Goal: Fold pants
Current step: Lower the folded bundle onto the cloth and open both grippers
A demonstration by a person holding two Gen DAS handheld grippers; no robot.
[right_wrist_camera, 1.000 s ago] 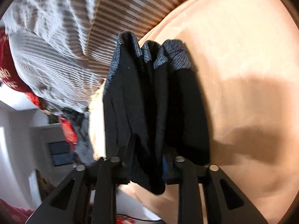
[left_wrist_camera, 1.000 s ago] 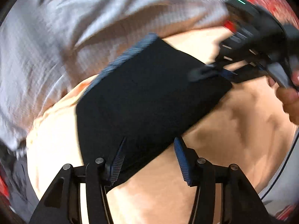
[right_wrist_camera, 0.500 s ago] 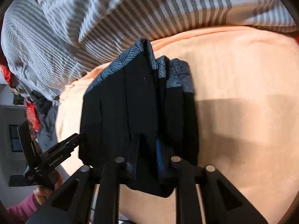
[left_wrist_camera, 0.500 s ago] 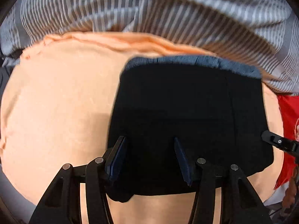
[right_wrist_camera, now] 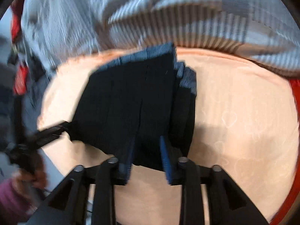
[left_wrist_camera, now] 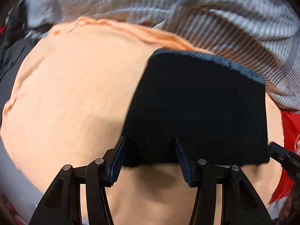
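Observation:
The black pants [left_wrist_camera: 198, 110] lie folded in a compact stack on a peach cloth [left_wrist_camera: 75, 93], with a blue-grey waistband at the far edge. My left gripper [left_wrist_camera: 150, 155] is open, its fingers astride the near left corner of the stack. In the right wrist view the pants [right_wrist_camera: 135, 101] show their layered right edge. My right gripper [right_wrist_camera: 147, 153] is partly open, fingers either side of the near edge of the stack; the view is blurred. Each gripper's tip shows in the other's view, at the near corners.
A grey-and-white striped blanket [left_wrist_camera: 187, 11] is bunched behind the peach cloth. A red item [left_wrist_camera: 290, 131] lies at the right, and dark clothes [left_wrist_camera: 11, 56] at the left. A hand in a pink sleeve [right_wrist_camera: 16, 191] holds the left gripper.
The pants went from hanging in my right gripper to lying flat on the peach cloth. My right gripper has opened off the fabric. My left gripper has drawn back slightly toward the near edge.

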